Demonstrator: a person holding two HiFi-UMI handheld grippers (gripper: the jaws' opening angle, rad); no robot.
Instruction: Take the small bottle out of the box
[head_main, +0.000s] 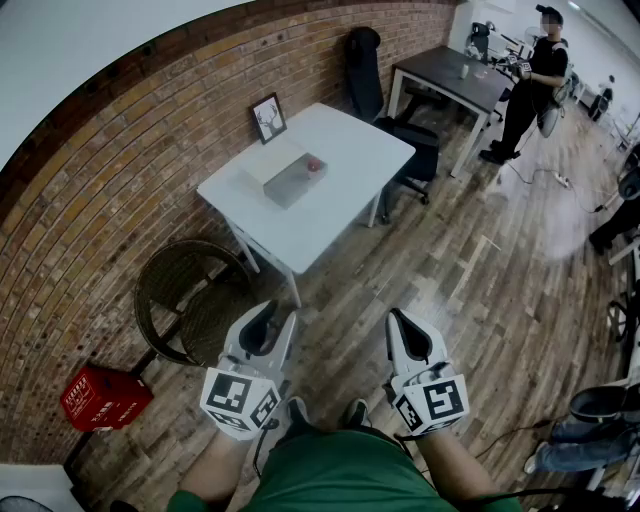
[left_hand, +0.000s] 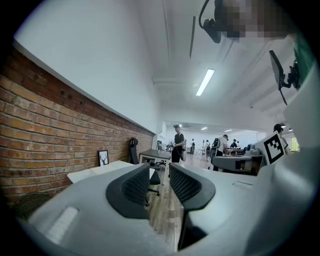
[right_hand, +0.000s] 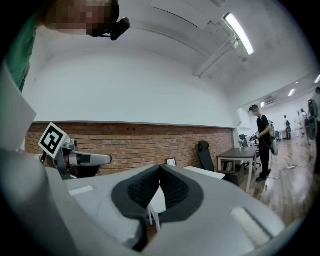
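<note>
The left gripper (head_main: 266, 318) is held with its jaws wide apart, nothing between them; the right gripper (head_main: 403, 325) is closed tight and empty. Both are kept well short of the white table (head_main: 350, 205). On it lies the box (head_main: 290, 182) — a small reddish thing (head_main: 314, 163), perhaps the bottle, is seen at its far end. Were the right jaws left closed for the reach, the box could be shoved along the table

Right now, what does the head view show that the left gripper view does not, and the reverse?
Only the head view: the red crate and a small red item in the grey box. Only the left gripper view: the ceiling light. Both: the white table, the framed picture, the brick wall and the left tool, its jaws apart and empty.
</note>
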